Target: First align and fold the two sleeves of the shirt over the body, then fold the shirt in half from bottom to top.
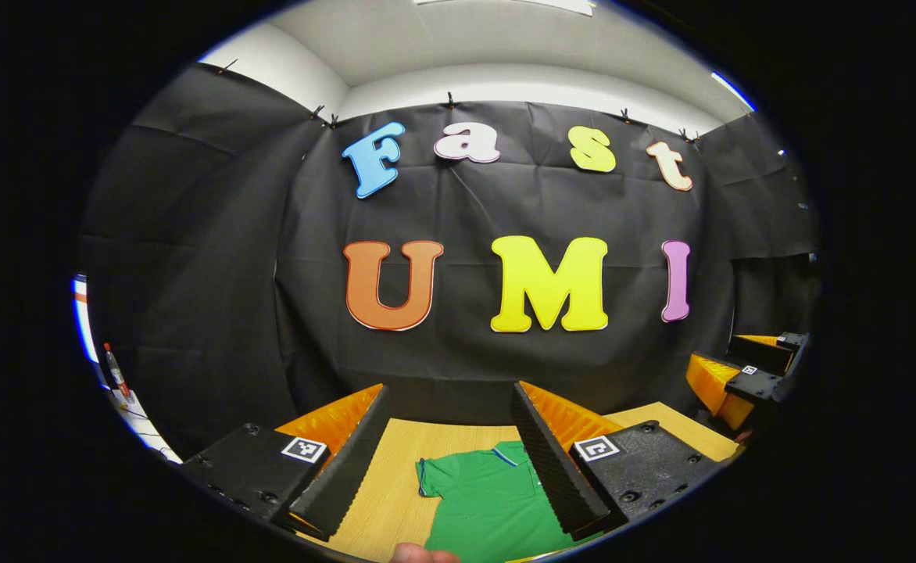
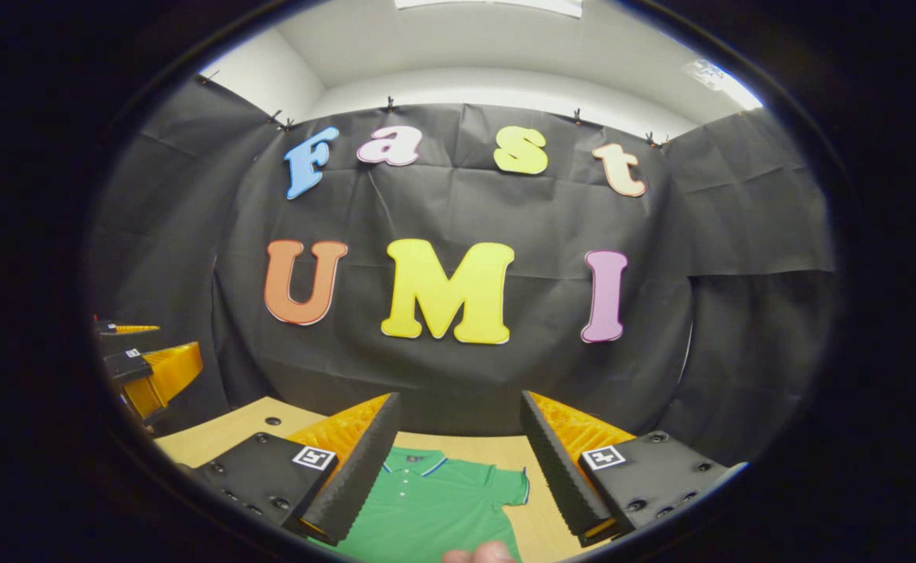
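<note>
Table edge: the pale wooden table top ends at its far edge just beyond the fingertips of both grippers, with the black cloth wall behind it.
Open room: bare wood lies between the left gripper's fingers on the near-left side of the shirt, and to the right of the sleeve between the right gripper's fingers.
Shirt: a green short-sleeved polo shirt with a blue-edged collar lies flat on the table, below and between the fingers of each gripper.
Shirt direction: the collar points away, toward the wall; the long axis runs from the near edge to the far edge. Both sleeves lie spread out sideways.
Left gripper: held above the table, level, facing the wall; jaws spread wide, nothing between them.
Right gripper: the same pose beside it; jaws spread wide, gripping nothing.
Hands: a fingertip shows at the bottom of the left gripper view, another at the bottom of the right gripper view.
</note>
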A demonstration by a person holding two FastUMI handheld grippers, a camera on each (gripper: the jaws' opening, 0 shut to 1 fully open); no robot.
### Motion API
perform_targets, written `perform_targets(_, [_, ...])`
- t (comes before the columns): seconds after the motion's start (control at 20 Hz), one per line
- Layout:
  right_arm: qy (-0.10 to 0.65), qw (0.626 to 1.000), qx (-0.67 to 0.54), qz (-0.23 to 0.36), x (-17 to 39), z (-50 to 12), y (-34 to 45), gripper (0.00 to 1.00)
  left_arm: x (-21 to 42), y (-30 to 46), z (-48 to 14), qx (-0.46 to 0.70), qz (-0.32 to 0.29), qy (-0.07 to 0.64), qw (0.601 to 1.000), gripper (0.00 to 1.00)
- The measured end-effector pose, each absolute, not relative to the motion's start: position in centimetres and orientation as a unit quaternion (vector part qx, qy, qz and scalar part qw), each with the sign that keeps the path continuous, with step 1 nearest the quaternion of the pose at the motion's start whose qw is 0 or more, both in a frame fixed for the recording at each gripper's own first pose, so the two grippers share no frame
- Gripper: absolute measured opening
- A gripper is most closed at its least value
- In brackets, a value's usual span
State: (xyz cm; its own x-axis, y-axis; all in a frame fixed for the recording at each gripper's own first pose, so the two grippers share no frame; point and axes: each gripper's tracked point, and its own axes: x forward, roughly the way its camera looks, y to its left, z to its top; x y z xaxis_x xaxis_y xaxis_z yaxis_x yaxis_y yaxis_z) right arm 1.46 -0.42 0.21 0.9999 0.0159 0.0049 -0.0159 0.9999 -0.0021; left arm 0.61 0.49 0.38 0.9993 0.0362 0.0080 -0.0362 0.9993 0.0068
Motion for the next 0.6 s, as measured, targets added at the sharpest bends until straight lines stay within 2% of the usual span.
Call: perform_targets(0.6, [0.019, 1.000, -0.006, 0.019, 3.5, -1.6, -2.0, 0.98, 1.5, 0.0, 0.0, 0.011, 0.025, -0.011, 1.000, 0.99])
